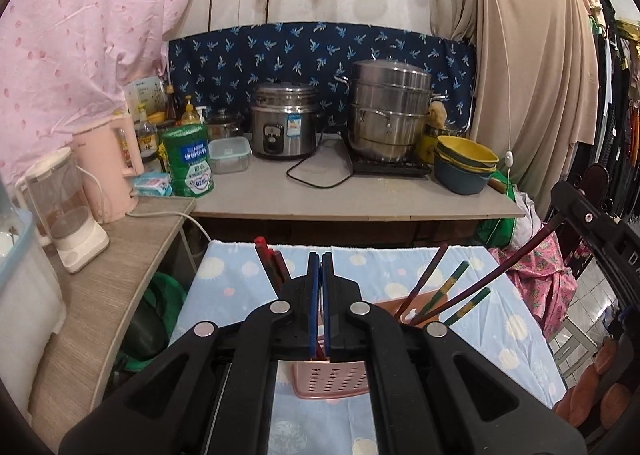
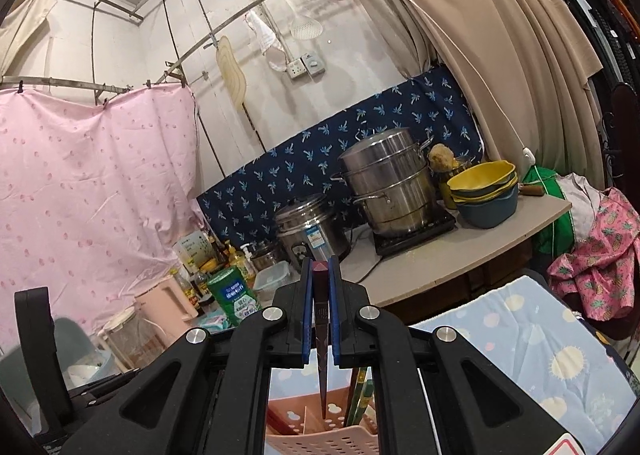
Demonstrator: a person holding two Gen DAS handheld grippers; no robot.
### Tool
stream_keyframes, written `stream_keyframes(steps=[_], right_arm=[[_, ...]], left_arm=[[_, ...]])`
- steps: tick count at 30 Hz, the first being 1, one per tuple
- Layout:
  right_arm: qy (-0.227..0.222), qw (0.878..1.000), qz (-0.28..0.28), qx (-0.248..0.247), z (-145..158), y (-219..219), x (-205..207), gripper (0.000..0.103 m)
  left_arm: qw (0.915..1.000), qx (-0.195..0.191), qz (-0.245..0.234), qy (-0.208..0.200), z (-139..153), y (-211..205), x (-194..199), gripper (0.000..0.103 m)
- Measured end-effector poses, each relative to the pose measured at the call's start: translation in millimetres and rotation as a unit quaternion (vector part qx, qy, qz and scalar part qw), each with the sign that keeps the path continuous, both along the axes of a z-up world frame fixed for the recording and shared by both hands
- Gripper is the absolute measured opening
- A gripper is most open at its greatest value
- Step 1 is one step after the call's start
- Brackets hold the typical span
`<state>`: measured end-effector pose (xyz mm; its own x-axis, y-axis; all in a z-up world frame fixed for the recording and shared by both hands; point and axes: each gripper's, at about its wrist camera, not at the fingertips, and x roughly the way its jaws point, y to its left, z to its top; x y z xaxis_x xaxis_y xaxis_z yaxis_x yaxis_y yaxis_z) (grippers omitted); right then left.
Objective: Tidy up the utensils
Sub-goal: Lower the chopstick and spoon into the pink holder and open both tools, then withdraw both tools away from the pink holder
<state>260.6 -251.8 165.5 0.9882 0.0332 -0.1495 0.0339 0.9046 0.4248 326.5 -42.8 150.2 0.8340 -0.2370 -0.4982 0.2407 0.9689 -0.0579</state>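
A pink slotted utensil basket (image 1: pixel 332 379) stands on the near desk (image 1: pixel 516 339), which is covered by a light blue cloth with sun prints. The left tongs (image 1: pixel 321 267) hover just above the basket, their blue pads (image 1: pixel 315 295) pressed together with nothing visibly between them; red chopsticks (image 1: pixel 272 263) rise just to their left. On the right side of the basket lean more sticks: one dark red chopstick (image 1: pixel 428 275) and two green-and-gold chopsticks (image 1: pixel 452 283).

The right tongs (image 2: pixel 320 275) are tilted upward over the same basket (image 2: pixel 328 435) and are clamped on one dark maroon chopstick (image 2: pixel 321 335), whose tip points down into a basket compartment. In the left view that stick (image 1: pixel 520 259) slants up to the right tongs at the right edge.

On the far desk (image 1: pixel 360 199) stand a rice cooker (image 1: pixel 284 123), a tiered steel steamer (image 1: pixel 390 111), stacked yellow and blue bowls (image 1: pixel 466 163), a green tin (image 1: pixel 189 161) and a clear lidded box (image 1: pixel 229 153). A pink kettle (image 1: pixel 116 171) and a blender (image 1: pixel 68 211) sit on the left shelf.
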Motion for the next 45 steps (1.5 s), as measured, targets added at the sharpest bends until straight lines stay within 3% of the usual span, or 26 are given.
stream_keyframes(steps=[9, 24, 27, 29, 31, 34, 37, 40, 45], right_arm=[[0.043, 0.999, 0.025, 0.002, -32.6, 11.1, 21.8, 0.007], [0.089, 0.995, 0.048, -0.021, -59.8, 30.0, 34.3, 0.007], [0.091, 0.995, 0.045, -0.02, -62.6, 31.3, 32.9, 0.013], [0.094, 0.995, 0.042, -0.02, -63.1, 31.7, 32.2, 0.019], [0.093, 0.995, 0.041, -0.019, -62.9, 31.1, 30.5, 0.022], [0.094, 0.995, 0.041, -0.02, -63.0, 31.1, 28.4, 0.024], [0.094, 0.995, 0.04, -0.021, -62.9, 31.4, 26.2, 0.026], [0.093, 0.995, 0.041, -0.021, -62.9, 32.2, 21.9, 0.032], [0.091, 0.995, 0.043, -0.028, -62.0, 36.3, 6.6, 0.036]], left_arm=[[0.9998, -0.003, 0.0, 0.022, -20.8, -0.4, 8.2, 0.001], [0.9994, -0.003, -0.002, 0.034, -35.0, -5.1, 9.4, 0.002], [0.9995, -0.003, 0.002, 0.032, -35.3, -4.8, 8.3, 0.003], [0.9994, -0.004, 0.005, 0.033, -35.8, -4.0, 7.4, 0.009], [0.9994, -0.004, 0.008, 0.033, -36.1, -2.9, 5.8, 0.024], [0.9994, -0.002, 0.015, 0.03, -36.2, -2.0, 3.3, 0.037], [0.9993, 0.0, 0.017, 0.032, -37.4, -2.0, -0.1, 0.041], [0.9993, 0.005, 0.023, 0.028, -37.2, -1.2, -5.8, 0.054], [0.9992, 0.012, 0.027, 0.026, -37.2, 1.2, -19.2, 0.059]])
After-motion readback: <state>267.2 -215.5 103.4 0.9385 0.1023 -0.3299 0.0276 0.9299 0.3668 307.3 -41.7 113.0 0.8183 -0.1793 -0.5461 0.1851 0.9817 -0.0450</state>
